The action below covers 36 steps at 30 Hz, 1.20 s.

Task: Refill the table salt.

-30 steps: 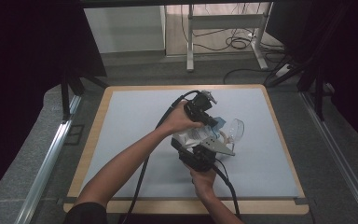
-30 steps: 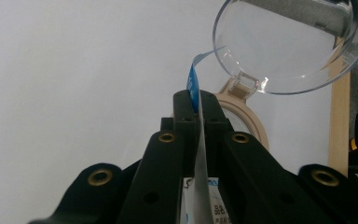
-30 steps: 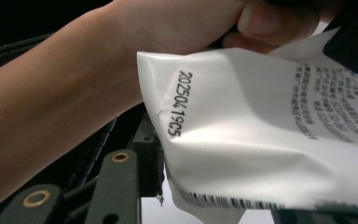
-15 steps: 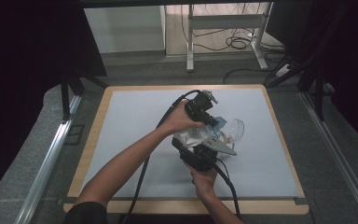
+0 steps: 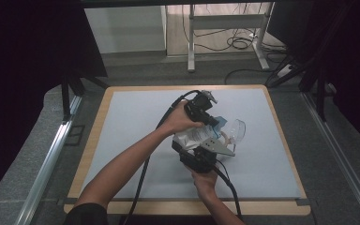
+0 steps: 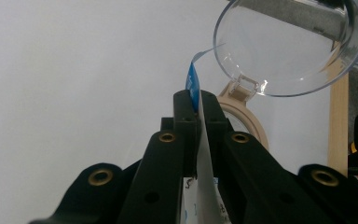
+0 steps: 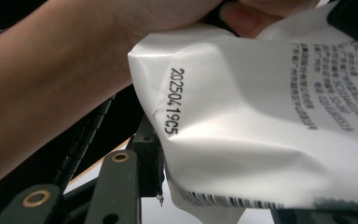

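So the left tongs are pinched tight on the top edge of a white pouch, right at the blue strip along its seal. In the left gripper view the jaws sit fully together with just that thin film sandwiched between them. My guess is that grip is up at the seal so the top can be torn or pulled open while the body stays put.

The pouch itself hangs in the air a bit right of the middle of the surface, stretched between the two hands, not resting on anything as far as I can tell.

Below it, the right tongs come up from the near edge and hold the pouch lower down. In the right gripper view the crinkled white film with the printed date code sits across the jaws, which stand partly apart and look clamped on the bulk of the bag (the far jaw is hidden behind the film, so I'm judging a little). That reads like the anchor hand.

Just right of the pouch sits a clear jar with a tan rim, its clear lid flipped open, probably waiting to take the contents.
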Available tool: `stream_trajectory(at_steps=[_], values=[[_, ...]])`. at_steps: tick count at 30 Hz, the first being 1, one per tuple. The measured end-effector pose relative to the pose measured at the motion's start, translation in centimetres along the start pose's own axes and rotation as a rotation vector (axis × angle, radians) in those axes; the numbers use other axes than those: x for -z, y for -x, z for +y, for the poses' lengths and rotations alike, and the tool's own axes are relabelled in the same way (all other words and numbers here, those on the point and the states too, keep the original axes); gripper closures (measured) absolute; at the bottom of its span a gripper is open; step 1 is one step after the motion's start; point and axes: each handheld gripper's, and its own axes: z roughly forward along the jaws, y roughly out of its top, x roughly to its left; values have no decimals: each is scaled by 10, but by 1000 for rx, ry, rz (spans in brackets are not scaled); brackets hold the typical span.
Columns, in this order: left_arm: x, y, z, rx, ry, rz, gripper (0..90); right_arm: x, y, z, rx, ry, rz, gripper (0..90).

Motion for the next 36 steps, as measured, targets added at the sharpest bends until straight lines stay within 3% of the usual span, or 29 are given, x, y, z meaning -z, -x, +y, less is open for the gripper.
stream_trajectory(at_steps=[11,14,25,31,36], values=[[2,2,-5,1,13,1,887,0,0,-9,41,-35,-9,577],[2,4,-6,-7,15,3,887,1,1,-15,82,-48,-28,576],[1,7,-7,-7,19,-2,887,6,6,-24,107,-68,-52,572],[6,6,-13,2,30,-5,888,7,8,-33,142,-106,-62,562],[11,5,-17,7,45,-8,889,7,11,-38,142,-137,-72,549]])
